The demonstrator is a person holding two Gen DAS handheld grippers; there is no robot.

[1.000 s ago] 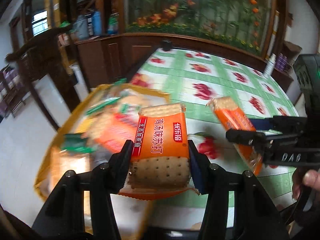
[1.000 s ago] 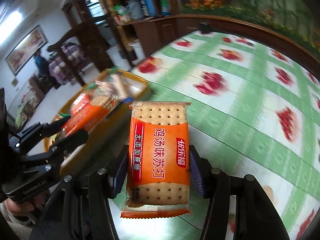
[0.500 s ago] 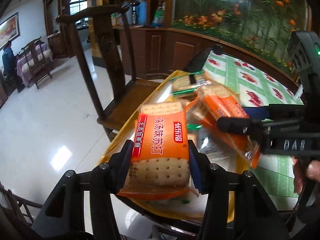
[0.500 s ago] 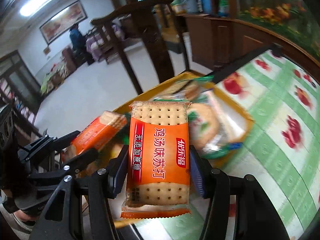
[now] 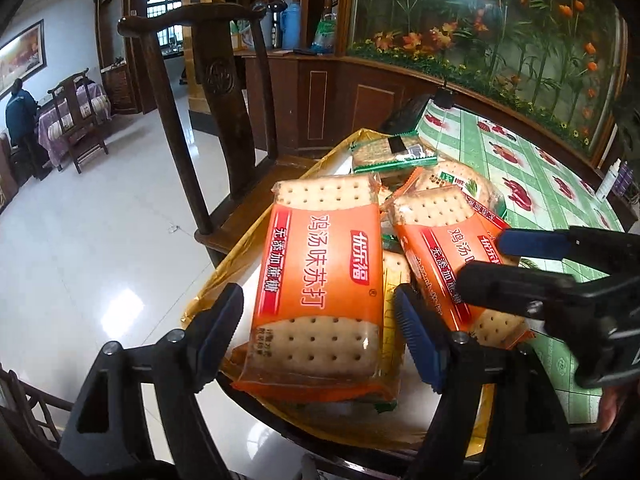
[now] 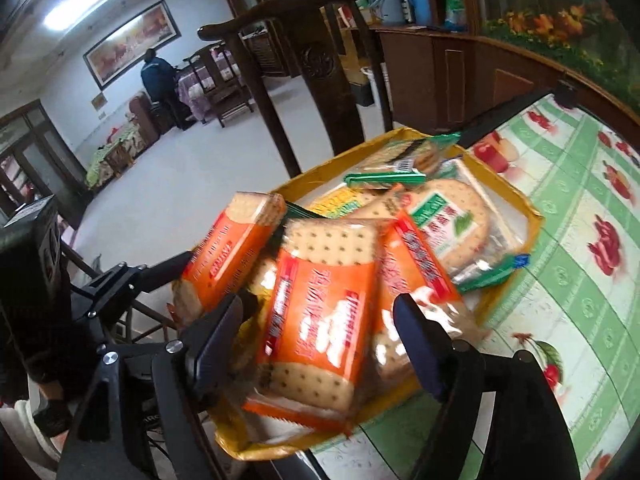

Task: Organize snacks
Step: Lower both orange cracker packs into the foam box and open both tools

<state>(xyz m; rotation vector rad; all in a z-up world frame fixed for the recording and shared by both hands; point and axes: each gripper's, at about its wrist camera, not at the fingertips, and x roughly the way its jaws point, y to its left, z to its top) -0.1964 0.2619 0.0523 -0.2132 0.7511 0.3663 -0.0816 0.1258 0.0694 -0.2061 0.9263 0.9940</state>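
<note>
We see a yellow tray [image 5: 240, 256] at the table [image 6: 568, 240] edge, heaped with cracker packs, orange ones over green ones [image 6: 452, 216]; the left gripper [image 5: 320, 320] has just been opening, its fingers apart, clear of an orange pack [image 5: 320, 280] lying on the heap; the right gripper [image 6: 316, 316] likewise has just spread its fingers around another orange pack [image 6: 320, 304] resting in the tray.

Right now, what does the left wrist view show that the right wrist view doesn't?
Left wrist only: the right gripper over an orange cracker pack, and a white bottle at the table's far edge.
Right wrist only: the left gripper's camera housing and a cherry print on the tablecloth.
Both: the yellow tray piled with cracker packs, the wooden chair, and jaws just opened around orange packs.
</note>
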